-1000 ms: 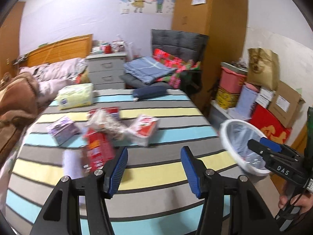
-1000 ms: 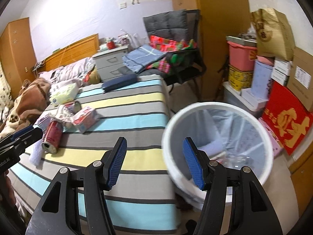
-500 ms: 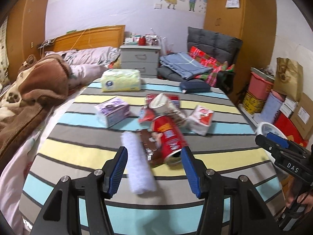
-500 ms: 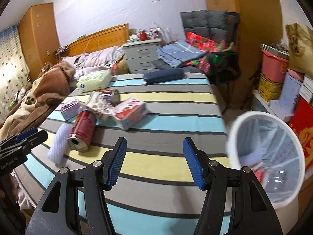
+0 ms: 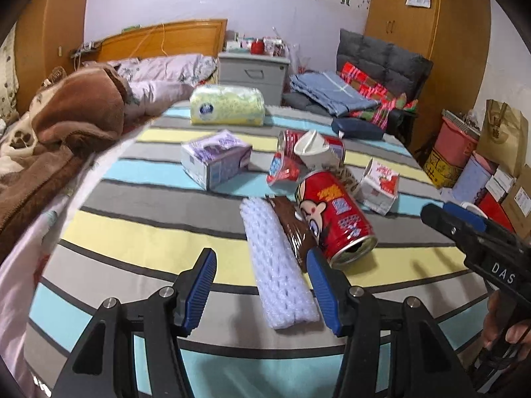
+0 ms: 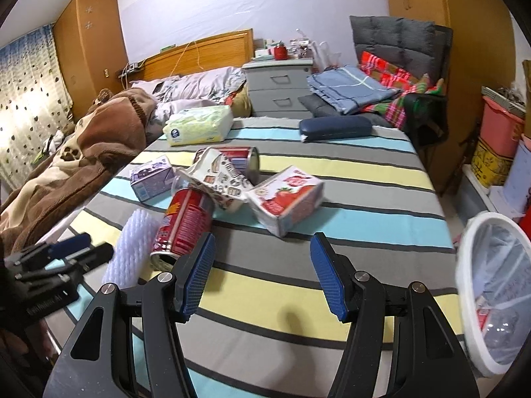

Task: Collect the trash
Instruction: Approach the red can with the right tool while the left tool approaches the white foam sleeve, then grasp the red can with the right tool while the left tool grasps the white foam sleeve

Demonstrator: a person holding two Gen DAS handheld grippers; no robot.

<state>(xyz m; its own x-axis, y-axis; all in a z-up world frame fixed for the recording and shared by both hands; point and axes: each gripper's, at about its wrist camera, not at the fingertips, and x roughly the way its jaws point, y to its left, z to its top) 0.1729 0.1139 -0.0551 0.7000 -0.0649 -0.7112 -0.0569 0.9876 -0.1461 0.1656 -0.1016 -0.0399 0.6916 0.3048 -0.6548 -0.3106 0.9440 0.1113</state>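
Note:
Trash lies on a striped bed cover [image 5: 139, 242]. A white foam net sleeve [image 5: 278, 265] lies between the open jaws of my left gripper [image 5: 260, 285]. Beside it lie a brown wrapper [image 5: 292, 229], a red can [image 5: 335, 215], a crushed paper cup [image 5: 313, 147], a second red can [image 5: 288, 139], a strawberry carton [image 5: 380, 182] and a purple carton [image 5: 215, 159]. My right gripper [image 6: 262, 275] is open and empty above the cover, right of the red can [image 6: 184, 222] and foam sleeve [image 6: 132, 245]. The strawberry carton [image 6: 285, 199] lies ahead of it.
A white bin with a clear liner [image 6: 494, 295] stands off the bed's right side. A tissue pack [image 5: 227, 104], a dark blue case [image 5: 356, 129], a brown blanket [image 5: 59, 139], a grey nightstand [image 5: 254, 69], a chair with folded cloth [image 5: 335, 94] and stacked boxes [image 5: 464, 152] surround the bed.
Both grippers have swung left from the bin toward the trash pile. The left gripper has come close, so the foam sleeve now lies between its jaws. The bin has slid to the right wrist view's right edge.

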